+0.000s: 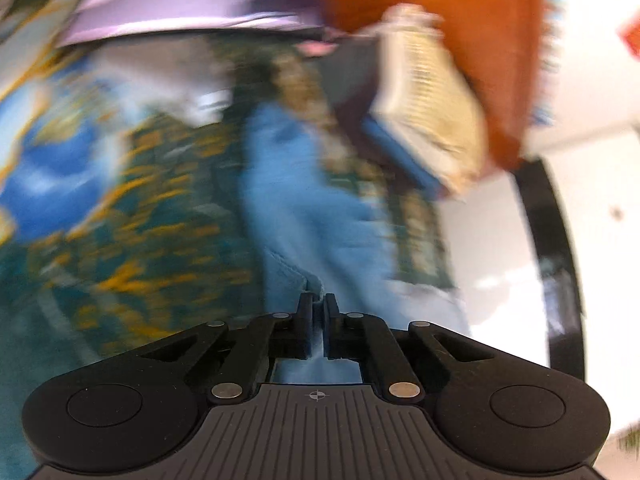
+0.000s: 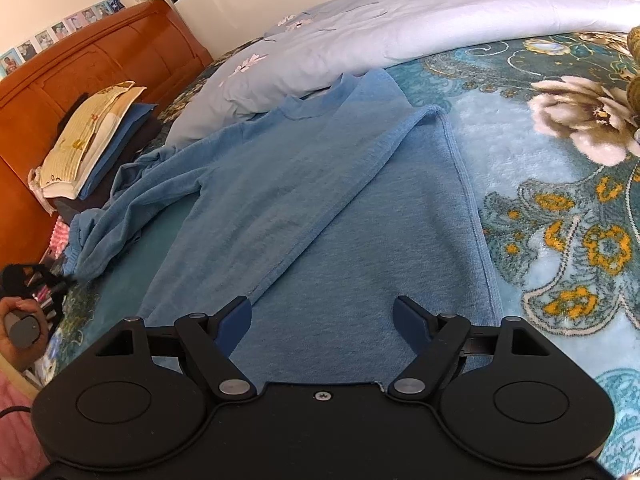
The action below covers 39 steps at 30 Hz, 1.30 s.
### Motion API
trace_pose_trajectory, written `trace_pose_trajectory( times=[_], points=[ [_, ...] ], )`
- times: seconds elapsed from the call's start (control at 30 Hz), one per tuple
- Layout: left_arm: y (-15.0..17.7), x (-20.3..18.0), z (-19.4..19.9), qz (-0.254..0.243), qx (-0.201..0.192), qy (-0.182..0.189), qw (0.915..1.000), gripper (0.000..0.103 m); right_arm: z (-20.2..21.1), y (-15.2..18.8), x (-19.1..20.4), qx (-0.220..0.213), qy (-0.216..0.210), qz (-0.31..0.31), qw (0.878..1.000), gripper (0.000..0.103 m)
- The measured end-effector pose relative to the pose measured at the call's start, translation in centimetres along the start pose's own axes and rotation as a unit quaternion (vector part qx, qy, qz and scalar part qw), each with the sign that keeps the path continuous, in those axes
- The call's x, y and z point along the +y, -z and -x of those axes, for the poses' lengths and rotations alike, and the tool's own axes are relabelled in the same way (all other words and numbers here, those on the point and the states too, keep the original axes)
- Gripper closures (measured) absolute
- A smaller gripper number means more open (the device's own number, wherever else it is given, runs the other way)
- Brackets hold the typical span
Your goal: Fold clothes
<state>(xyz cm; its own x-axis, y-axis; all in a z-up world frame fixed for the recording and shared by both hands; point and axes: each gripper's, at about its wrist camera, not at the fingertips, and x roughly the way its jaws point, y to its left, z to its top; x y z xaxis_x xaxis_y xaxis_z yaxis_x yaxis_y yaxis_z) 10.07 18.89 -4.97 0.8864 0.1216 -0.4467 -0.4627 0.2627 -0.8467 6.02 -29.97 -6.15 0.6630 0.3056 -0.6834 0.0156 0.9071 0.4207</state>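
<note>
My left claw (image 1: pixel 318 300) is clamped on the blue shirt's (image 2: pixel 304 184) sleeve cuff (image 1: pixel 292 268); my right claw (image 2: pixel 322 314) hovers spread apart above its hem, collar pointing away up the bed (image 2: pixel 560 208).

The blue long-sleeved knit shirt (image 2: pixel 304 208) lies on the floral teal plush bedspread (image 2: pixel 560 216), the pale lilac folded quilt (image 2: pixel 400 28) behind it, the stack of folded clothes (image 2: pixel 96 136) to its left against the orange wooden headboard (image 2: pixel 100 60).
</note>
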Motion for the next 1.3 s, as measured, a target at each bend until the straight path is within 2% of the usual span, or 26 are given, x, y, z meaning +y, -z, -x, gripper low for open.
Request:
trace_pose_trajectory(
  times=[0.1,0.17,0.27,0.4,0.47,0.5,0.6,0.67,0.73,0.8,0.9,1.07,1.23,1.3],
  points=[
    [-0.1,-4.0,0.8,-0.069,-0.003,0.054,0.9961,0.1,0.5,0.0,-0.1,-0.006,-0.005,-0.002,1.0,0.025],
    [0.1,-7.0,1.4,-0.113,-0.001,0.098,0.9888,0.1,0.9,0.0,-0.2,-0.011,-0.007,-0.004,1.0,0.025],
    [1.7,-11.7,2.2,-0.183,0.018,0.168,0.9686,0.1,1.4,0.1,-0.7,-0.017,-0.01,-0.012,1.0,0.025],
    [5.7,-17.2,2.4,-0.247,0.068,0.243,0.9355,0.1,1.9,0.3,-1.5,-0.024,-0.013,-0.027,0.999,0.025],
    [8.7,-19.3,2.8,-0.28,0.105,0.285,0.9105,0.1,2.2,0.4,-1.9,-0.03,-0.014,-0.03,0.999,0.025],
    [10.6,-20.1,2.9,-0.3,0.128,0.307,0.8942,0.1,2.3,0.4,-2.2,-0.031,-0.012,-0.032,0.999,0.025],
    [16.8,-21.7,3.2,-0.354,0.204,0.36,0.8387,0.1,2.6,0.5,-3.2,-0.036,-0.006,-0.044,0.998,0.025],
    [21.3,-21.8,3.1,-0.386,0.263,0.38,0.7983,0.1,2.8,0.5,-3.9,-0.04,-0.001,-0.053,0.998,0.025],
    [25.1,-20.5,2.7,-0.397,0.33,0.384,0.7655,0.1,3.1,0.6,-4.6,-0.043,0.003,-0.058,0.997,0.025],
    [28.8,-18.5,2.3,-0.427,0.378,0.363,0.7365,0.1,3.5,0.7,-5.2,-0.046,0.009,-0.062,0.997,0.025],
    [32.0,-15.5,1.4,-0.45,0.425,0.32,0.7172,0.1,3.8,0.9,-6.4,-0.048,0.021,-0.073,0.996,0.025],
    [32.5,-13.0,0.4,-0.452,0.459,0.285,0.7095,0.1,3.8,1.3,-7.7,-0.054,0.026,-0.094,0.994,0.025],
    [28.4,-13.1,0.0,-0.445,0.417,0.272,0.7444,0.099,4.0,1.1,-7.7,-0.068,0.022,-0.098,0.993,0.025],
    [26.3,-13.0,-0.9,-0.437,0.393,0.245,0.7713,0.099,4.1,0.8,-7.6,-0.079,0.017,-0.098,0.992,0.025]
  ],
)
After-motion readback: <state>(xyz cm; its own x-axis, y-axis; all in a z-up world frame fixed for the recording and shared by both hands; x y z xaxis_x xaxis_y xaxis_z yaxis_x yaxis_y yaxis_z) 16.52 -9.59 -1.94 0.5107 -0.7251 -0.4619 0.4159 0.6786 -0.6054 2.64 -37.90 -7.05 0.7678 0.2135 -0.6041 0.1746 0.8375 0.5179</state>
